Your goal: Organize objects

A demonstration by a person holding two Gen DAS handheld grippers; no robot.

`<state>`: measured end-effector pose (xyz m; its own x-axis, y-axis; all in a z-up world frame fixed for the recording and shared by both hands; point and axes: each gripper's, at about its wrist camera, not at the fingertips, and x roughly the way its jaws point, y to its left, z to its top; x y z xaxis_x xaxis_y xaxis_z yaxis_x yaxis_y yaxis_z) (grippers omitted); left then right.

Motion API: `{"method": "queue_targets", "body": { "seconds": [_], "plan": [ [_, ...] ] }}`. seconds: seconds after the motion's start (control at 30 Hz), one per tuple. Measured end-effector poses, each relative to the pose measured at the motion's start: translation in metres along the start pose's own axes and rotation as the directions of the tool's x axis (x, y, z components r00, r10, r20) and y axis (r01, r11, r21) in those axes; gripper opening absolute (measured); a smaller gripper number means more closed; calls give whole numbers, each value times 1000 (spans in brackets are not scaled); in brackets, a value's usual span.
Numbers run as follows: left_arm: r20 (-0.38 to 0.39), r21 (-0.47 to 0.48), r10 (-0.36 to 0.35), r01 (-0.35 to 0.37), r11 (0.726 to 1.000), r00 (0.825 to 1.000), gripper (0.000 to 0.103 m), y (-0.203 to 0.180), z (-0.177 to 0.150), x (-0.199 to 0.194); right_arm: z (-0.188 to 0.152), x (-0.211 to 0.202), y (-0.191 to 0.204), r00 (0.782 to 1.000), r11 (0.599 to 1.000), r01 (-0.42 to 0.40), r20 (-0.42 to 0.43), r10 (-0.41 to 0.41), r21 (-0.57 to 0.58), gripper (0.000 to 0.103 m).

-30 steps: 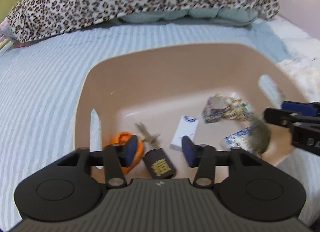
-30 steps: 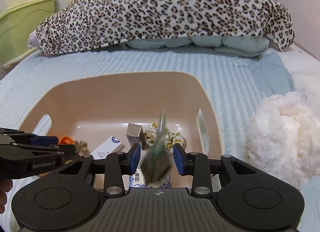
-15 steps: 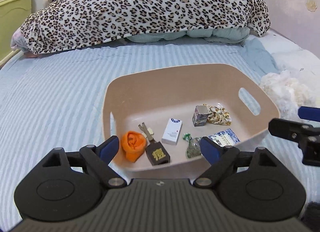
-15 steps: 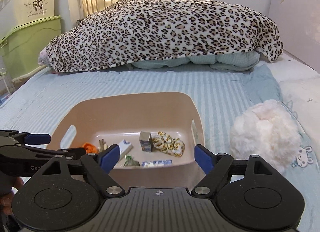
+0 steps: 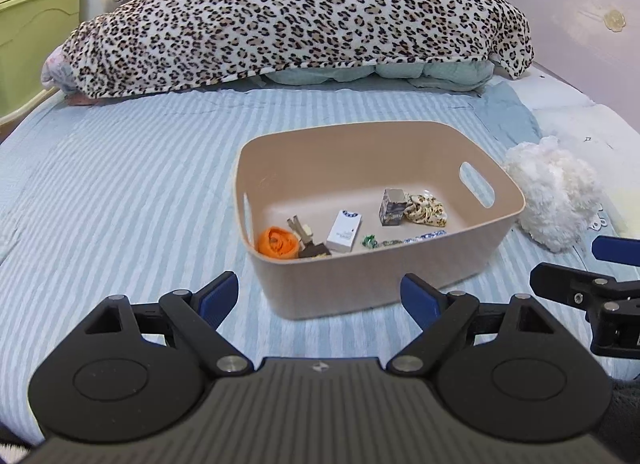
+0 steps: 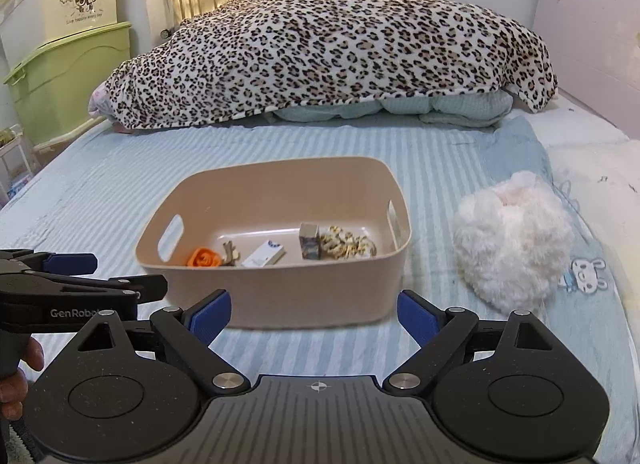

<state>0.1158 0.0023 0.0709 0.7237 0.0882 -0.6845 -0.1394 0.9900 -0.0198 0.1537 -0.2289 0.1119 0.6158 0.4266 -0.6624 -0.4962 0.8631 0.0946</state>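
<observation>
Both the left claw point(image 5: 320, 296) and the right claw point(image 6: 314, 316) are built of matte black linkages with silver pivot screws, blue fingertip pads point(image 6: 210, 314) and a ribbed grey housing.

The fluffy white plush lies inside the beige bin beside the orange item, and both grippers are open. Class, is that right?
Not quite. The fluffy white plush lies on the striped bedspread outside the beige bin, as the right wrist view shows. The orange item is inside, and both grippers are open.

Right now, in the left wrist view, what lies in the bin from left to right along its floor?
orange fabric flower → dark tag with keys → white box → green wrapped candy → small silvery cube box → patterned scrunchie, all inside the beige bin.
</observation>
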Motion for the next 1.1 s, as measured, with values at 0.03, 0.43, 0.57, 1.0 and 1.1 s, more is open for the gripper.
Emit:
{"method": "queue_targets", "body": {
  "seconds": [0.03,0.43,0.57,1.0,1.1],
  "plan": [
    [2,-1,0,0,1000,1000,89,1,-2,-4,-2,-2,1,1000,1000,-3,-2,3,-1,91],
    [29,-16,15,-14,1000,999,89,15,-33,-52,-33,-28,9,1000,1000,-25,-19,25,11,92],
    [26,-25,13,-12,1000,1000,89,17,-43,-63,-45,-37,15,999,999,-31,-25,31,8,92],
    [24,-44,25,-24,999,999,88,20,-73,-97,-71,-65,26,998,998,-54,-20,53,-14,92],
    [13,-54,3,-3,999,1000,88,19,-80,-103,-77,-69,28,998,999,-52,-21,52,-15,92]
  ]
}}
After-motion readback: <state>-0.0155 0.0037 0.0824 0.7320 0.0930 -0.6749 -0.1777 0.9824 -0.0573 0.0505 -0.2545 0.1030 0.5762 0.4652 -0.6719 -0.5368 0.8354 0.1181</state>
